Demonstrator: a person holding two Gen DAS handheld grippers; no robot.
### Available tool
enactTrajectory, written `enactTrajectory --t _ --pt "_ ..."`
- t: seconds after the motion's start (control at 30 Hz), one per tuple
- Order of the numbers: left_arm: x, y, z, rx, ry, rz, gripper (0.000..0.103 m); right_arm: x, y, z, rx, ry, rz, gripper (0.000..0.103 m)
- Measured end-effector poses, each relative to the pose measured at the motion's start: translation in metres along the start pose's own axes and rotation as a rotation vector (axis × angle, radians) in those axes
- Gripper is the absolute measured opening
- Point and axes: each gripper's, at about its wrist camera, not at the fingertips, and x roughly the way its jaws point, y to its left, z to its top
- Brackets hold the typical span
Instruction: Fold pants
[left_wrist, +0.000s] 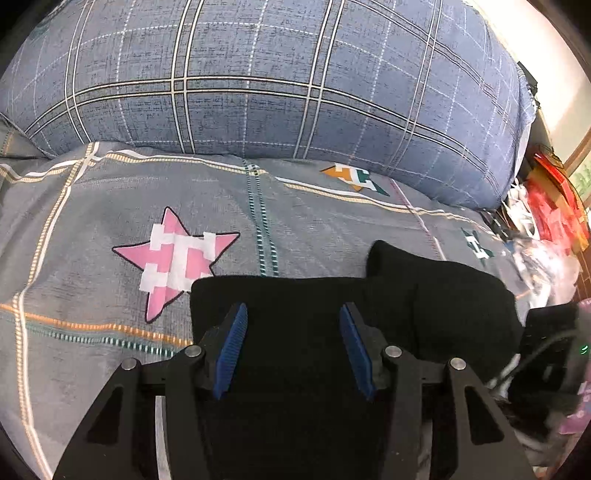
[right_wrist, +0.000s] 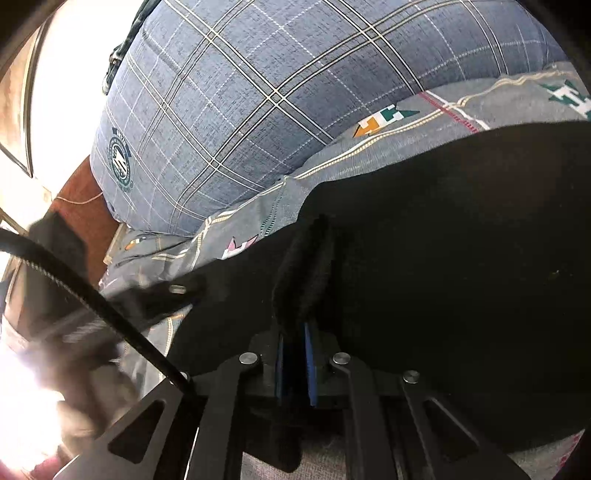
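While the right gripper (right_wrist: 295, 332) pinches a ridge of the black pants (left_wrist: 295, 295) for folding, the left gripper (left_wrist: 293, 321) hovers half-open above them, holding nothing.

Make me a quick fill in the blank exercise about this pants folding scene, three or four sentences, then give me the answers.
1. The pants lying on the bedsheet are ____ in colour.
2. The right gripper is shut on a fold of the ____.
3. The star printed on the bedsheet beside the pants is ____.
4. The left gripper has its jaws ____ above the dark cloth.

Answers: black; pants; pink; open
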Motion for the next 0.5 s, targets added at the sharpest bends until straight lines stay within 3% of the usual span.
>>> enactTrajectory --t 0.13,0.27,0.37,0.43,0.5 --pt "0.004 -0.019 -0.014 0.164 -0.073 0.105 0.051 0.004 -0.002 0.001 0.003 0.006 0.006 0.009" --pt "-0.002 -0.023 -0.013 0.197 -0.075 0.153 0.052 0.002 -0.007 0.001 0.024 -0.006 0.048 0.010" --pt "-0.025 -0.021 -0.012 0.159 -0.075 0.124 0.051 -0.011 -0.010 0.001 0.042 -0.068 0.086 0.024" --pt "-0.046 -0.021 -0.019 0.168 -0.089 0.110 0.051 -0.027 -0.004 -0.001 0.000 -0.142 0.052 0.036" --pt "-0.066 -0.018 -0.029 0.175 -0.106 0.115 0.054 -0.043 0.007 -0.006 -0.064 -0.212 0.006 0.037"
